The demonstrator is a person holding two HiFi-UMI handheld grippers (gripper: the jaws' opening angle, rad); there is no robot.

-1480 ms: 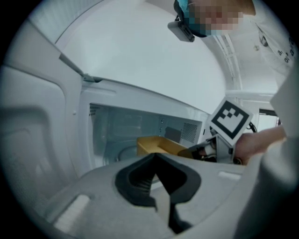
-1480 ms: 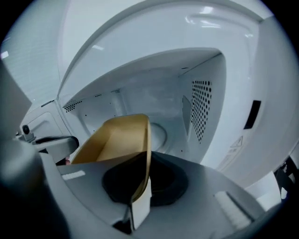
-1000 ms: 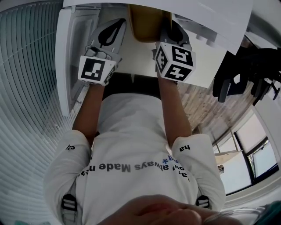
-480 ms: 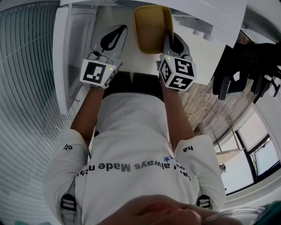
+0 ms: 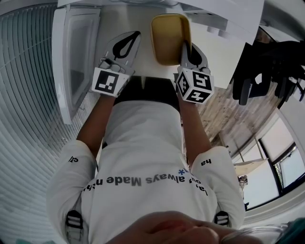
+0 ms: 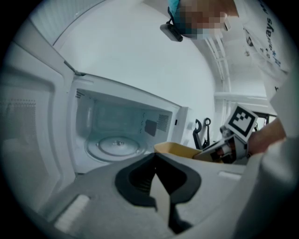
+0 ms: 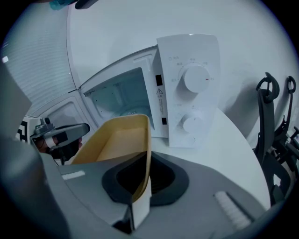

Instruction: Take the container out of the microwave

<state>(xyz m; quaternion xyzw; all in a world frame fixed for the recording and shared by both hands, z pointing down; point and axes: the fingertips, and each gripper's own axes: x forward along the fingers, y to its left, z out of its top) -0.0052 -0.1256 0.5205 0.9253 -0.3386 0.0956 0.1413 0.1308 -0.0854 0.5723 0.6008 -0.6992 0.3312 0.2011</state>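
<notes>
The yellow container [image 5: 169, 37] hangs in front of the white microwave [image 5: 143, 4], outside its cavity. My right gripper [image 5: 186, 44] is shut on the container's right wall, and in the right gripper view that thin wall [image 7: 142, 154] stands pinched between the jaws. My left gripper [image 5: 136, 34] is beside the container's left, shut and empty, not touching it. In the left gripper view, the microwave cavity with its bare glass turntable [image 6: 117, 145] lies open ahead, and the container's rim [image 6: 180, 150] shows to the right.
The microwave door [image 5: 72, 66] stands swung open at the left, close to my left gripper. The control panel with two dials [image 7: 194, 88] is right of the cavity. A black chair [image 5: 267, 71] stands off the white table's [image 7: 219, 144] right side.
Both grippers have drawn back towards the person. The container came with the right gripper, from half under the microwave's edge to fully in view.
</notes>
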